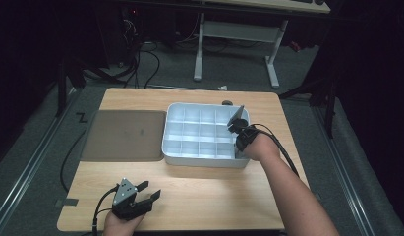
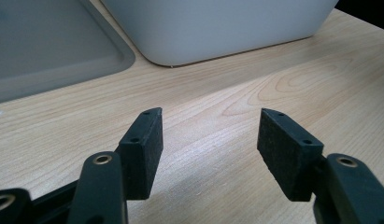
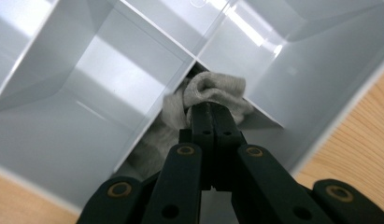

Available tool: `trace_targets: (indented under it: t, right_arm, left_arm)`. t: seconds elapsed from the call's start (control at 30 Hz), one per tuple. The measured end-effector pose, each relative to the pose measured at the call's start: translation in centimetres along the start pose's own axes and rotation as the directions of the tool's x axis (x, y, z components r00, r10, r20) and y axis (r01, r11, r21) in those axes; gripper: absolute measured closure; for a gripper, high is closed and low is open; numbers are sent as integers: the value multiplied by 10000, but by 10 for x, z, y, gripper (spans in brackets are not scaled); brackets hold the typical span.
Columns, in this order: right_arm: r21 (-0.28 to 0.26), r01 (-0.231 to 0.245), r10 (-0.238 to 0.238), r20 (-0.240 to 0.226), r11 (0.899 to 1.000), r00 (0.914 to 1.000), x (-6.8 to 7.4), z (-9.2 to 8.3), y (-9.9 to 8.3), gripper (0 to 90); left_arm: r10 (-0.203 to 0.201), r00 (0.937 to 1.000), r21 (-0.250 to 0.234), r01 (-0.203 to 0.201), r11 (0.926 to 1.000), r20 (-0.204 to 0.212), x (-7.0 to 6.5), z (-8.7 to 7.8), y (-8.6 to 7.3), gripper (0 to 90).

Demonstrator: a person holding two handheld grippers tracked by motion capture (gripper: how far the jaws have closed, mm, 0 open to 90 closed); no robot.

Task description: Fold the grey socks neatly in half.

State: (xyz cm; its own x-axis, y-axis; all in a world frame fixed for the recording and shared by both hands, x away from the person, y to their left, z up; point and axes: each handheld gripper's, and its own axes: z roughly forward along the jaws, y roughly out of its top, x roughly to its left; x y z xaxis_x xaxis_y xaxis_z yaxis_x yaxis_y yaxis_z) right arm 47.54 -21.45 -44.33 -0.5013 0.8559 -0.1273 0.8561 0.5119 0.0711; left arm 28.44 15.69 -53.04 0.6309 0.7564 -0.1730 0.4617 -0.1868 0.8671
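Right gripper [image 1: 237, 129] is down in the white divider bin [image 1: 172, 147], at the bin's right-hand end, about 3 o'clock from bin centre in the high view. Its fingers are pinched together on a grey sock [image 3: 213, 91]; in the right gripper view the pads sit flush with the cloth bunched at the tips. The sock lies in a compartment against a divider wall, part of it trailing down toward 7 o'clock under the gripper. Which compartment exactly, can't tell from the high view, the hand covers it.

Left gripper [image 1: 149, 191] rests low over the bench [image 1: 214, 191] at roughly 7 o'clock from the bin, well apart from it. Its fingers [image 2: 143, 149] are spread wide with only bare wood between them.

Grey tray [image 1: 123, 135] lies flat at 9 o'clock of the bin, just beside it, edges near touching. In the left gripper view the tray corner and the bin's rounded outer wall sit at 11 and 12 o'clock ahead of the fingers.
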Motion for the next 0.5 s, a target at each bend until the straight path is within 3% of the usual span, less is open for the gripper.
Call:
trace_targets:
  t: [0.3, 0.5]
  right_arm:
    - [779, 277, -272, -81, 9966, 9996, 1, 21, 11, 900]
    - [814, 394, -392, -42, 9959, 9992, 2, 24, 12, 900]
  left_arm:
    - [-7, 10000, 33, 7, 10000, 82, 0, 0, 0, 416]
    - [-5, 9999, 38, 4, 10000, 112, 0, 1, 0, 415]
